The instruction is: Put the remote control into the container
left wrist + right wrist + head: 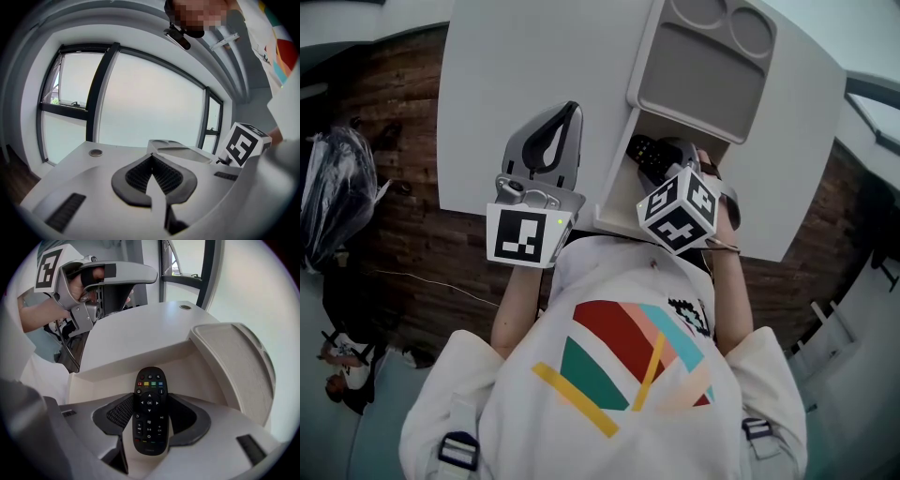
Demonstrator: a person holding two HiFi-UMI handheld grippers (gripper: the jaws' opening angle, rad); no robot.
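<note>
Head view, left side: left tongs (pixel 570 111) are level over the white counter (pixel 502 66), jaws pressed together with nothing in them. Left gripper view confirms it: the pads meet at the tips, there's bare counter ahead and a small round grommet (pixel 95 152) set into it further back.

Centre: the container (pixel 614 202) sits at the counter's near edge, a white box with its grey lid (pixel 703 66) swung open and lying on the far side. The lid has two round recesses at its far end.

Right side: the remote control (pixel 645 155) is black, clamped in the right tongs (pixel 150 399), which point steeply down into the container's opening. In the right gripper view both pads press on the remote's long sides at about mid-body. The button face points at the camera, with the coloured keys at the far end. That far end is over the container's inside, near the back wall (pixel 192 376). Can't tell if it touches the bottom. The right gripper's marker cube (pixel 680 208) hides most of the hand.
</note>
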